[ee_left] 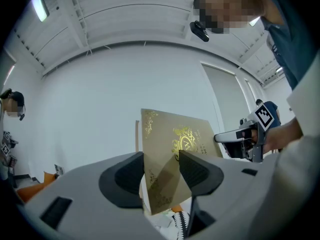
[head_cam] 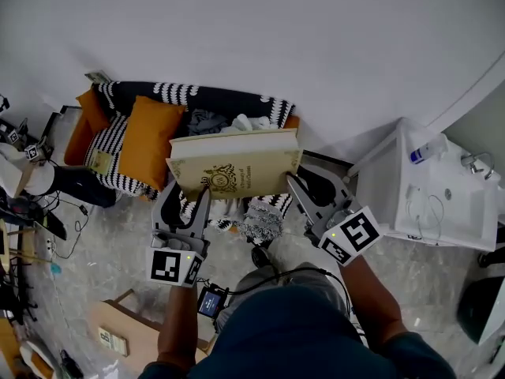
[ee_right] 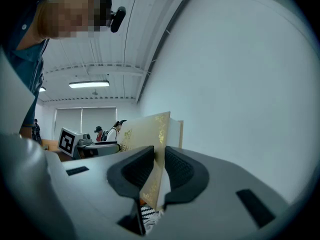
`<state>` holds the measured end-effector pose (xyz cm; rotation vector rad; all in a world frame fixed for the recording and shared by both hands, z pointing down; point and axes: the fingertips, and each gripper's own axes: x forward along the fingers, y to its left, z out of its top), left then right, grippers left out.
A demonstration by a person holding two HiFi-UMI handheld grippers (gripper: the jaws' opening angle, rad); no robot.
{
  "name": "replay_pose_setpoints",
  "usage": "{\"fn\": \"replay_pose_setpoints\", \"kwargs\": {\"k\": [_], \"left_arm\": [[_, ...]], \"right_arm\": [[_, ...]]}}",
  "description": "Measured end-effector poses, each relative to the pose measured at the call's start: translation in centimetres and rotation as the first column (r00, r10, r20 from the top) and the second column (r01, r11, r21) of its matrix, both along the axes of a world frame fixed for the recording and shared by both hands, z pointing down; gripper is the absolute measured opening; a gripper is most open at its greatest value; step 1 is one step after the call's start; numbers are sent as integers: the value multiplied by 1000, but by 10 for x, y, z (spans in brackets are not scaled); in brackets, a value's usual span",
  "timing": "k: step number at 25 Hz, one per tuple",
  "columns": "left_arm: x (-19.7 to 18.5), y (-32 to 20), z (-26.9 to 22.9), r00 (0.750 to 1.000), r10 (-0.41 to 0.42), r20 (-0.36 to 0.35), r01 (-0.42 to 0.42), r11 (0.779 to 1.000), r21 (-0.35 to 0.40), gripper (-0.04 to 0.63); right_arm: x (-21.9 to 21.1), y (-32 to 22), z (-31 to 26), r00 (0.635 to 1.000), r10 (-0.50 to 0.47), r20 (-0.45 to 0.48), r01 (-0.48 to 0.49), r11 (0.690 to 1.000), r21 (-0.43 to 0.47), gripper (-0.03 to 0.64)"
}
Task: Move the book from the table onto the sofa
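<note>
I'm carrying the book (head_cam: 233, 164), held level in the air just in front of the sofa (head_cam: 170, 93). My left tool (head_cam: 188, 194) and right tool (head_cam: 309, 184) each clamp a near corner. Next, I reckon: lower it flat onto the seat, then let both tools go

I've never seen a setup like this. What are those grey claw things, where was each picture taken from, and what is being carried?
There is no robot: a person holds a hand tool, a gripper, in each hand. The head view comes from a camera on the person's head, looking down. The other two come from cameras riding on each gripper, looking along its jaws. The left gripper and the right gripper are both closed on one beige book with gold print, one at each side. It is held up over a sofa with orange cushions.
</note>
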<state>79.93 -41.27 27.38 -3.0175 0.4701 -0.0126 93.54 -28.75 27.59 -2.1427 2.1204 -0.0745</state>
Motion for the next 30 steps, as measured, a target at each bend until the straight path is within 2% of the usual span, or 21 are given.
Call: {"fn": "replay_pose_setpoints", "kwargs": {"k": [12, 21, 30], "left_arm": [[60, -71, 34, 998, -5, 57, 7, 999, -40, 202], [123, -132, 83, 991, -52, 123, 66, 992, -109, 204], [176, -184, 148, 979, -81, 189, 117, 975, -187, 204]], "right_arm": [[61, -71, 35, 999, 2, 47, 0, 999, -42, 77], [130, -138, 83, 995, -41, 93, 49, 995, -87, 77], [186, -195, 148, 988, -70, 139, 92, 984, -155, 77]]}}
